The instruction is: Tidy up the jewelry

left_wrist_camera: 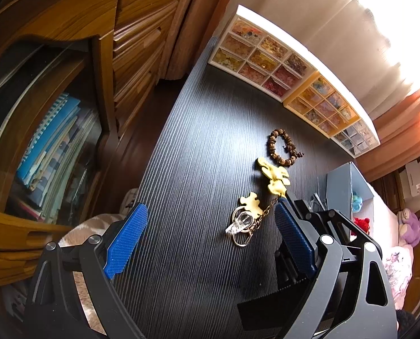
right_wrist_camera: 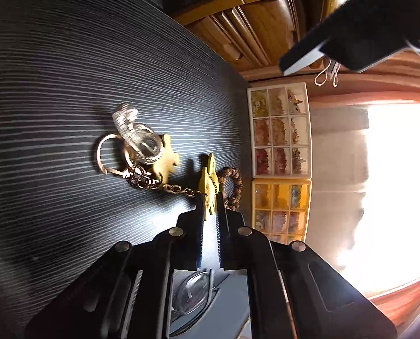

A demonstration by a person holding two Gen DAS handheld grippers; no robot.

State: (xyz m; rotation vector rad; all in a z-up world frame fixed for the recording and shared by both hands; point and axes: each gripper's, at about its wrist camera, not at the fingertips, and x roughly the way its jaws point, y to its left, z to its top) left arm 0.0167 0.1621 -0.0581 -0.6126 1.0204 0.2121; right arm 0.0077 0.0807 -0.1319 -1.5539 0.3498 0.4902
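Observation:
A keychain lies on the dark striped table (left_wrist_camera: 198, 147). It has a yellow charm (left_wrist_camera: 275, 178), a yellow puzzle-shaped charm (left_wrist_camera: 251, 202), a clear glass shoe (left_wrist_camera: 239, 223) and metal rings. A brown bead bracelet (left_wrist_camera: 283, 148) rests just beyond it. My left gripper (left_wrist_camera: 210, 226) hovers open above the table, with the keychain near its right blue pad (left_wrist_camera: 292, 237). In the right wrist view my right gripper (right_wrist_camera: 209, 202) is shut on the yellow charm (right_wrist_camera: 208, 186). The chain (right_wrist_camera: 179, 189) trails left to the puzzle charm (right_wrist_camera: 167, 161) and the glass shoe (right_wrist_camera: 136, 135). The bracelet (right_wrist_camera: 235, 186) sits right behind the fingertips.
A white drawer organizer (left_wrist_camera: 261, 59) and a yellow one (left_wrist_camera: 323, 104), full of beads, line the table's far edge. A grey box (left_wrist_camera: 342, 189) stands by the keychain, with glasses (right_wrist_camera: 193, 291) at it. A wooden bookcase (left_wrist_camera: 68, 84) flanks the table's left side.

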